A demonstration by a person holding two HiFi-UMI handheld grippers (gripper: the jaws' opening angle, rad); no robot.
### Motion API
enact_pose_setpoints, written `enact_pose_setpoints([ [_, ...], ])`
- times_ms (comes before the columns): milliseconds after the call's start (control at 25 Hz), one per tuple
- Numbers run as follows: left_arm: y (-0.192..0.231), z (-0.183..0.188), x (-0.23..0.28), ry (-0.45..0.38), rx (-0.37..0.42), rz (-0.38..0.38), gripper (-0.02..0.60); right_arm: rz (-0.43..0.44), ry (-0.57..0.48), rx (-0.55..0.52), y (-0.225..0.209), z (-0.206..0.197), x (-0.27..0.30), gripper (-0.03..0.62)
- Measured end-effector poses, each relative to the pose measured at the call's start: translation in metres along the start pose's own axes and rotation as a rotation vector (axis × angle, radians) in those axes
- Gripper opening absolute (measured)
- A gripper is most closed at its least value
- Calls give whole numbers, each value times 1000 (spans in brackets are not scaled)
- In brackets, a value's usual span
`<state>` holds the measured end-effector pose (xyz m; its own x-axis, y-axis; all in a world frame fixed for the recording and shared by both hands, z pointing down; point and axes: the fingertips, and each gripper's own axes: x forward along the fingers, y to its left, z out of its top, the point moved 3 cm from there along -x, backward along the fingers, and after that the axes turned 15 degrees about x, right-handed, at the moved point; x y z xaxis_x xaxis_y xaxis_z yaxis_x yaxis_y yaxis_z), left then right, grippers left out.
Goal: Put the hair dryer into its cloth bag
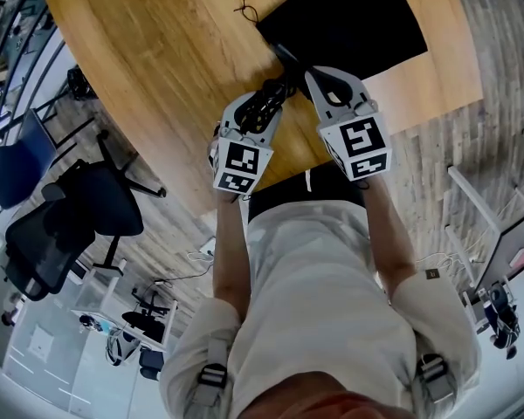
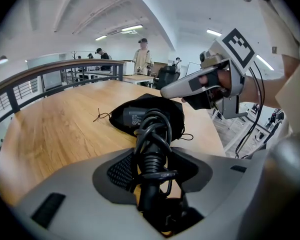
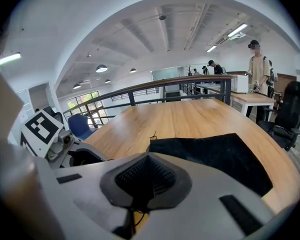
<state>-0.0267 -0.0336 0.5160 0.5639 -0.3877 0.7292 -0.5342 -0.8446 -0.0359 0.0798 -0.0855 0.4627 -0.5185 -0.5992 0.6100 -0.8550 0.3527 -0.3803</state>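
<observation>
The left gripper (image 2: 152, 159) has its jaws clamped on the cord-wrapped handle of the black hair dryer (image 2: 136, 117). The dryer's barrel reaches ahead into the mouth of the black cloth drawstring bag (image 2: 172, 115). Just right, the right gripper (image 3: 146, 176) has its jaws pinched together on the bag's raised rim, over the light wooden table (image 2: 55, 119).

Black cloth bag (image 1: 349, 16) lies on the table (image 1: 157, 42); black hair dryer (image 2: 132, 117), cord (image 2: 152, 134) looped up, pokes its head inside.

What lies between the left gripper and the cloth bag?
The hair dryer with its coiled cord fills that stretch, from the left gripper to the cloth bag, as the left gripper view shows.
</observation>
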Motion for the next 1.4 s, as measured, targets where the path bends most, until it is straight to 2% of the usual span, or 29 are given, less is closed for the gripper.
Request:
enact_pose_setpoints([
  [1400, 11, 37, 57, -70, 100, -37, 210, 75, 6, 0, 25, -18, -22, 18],
])
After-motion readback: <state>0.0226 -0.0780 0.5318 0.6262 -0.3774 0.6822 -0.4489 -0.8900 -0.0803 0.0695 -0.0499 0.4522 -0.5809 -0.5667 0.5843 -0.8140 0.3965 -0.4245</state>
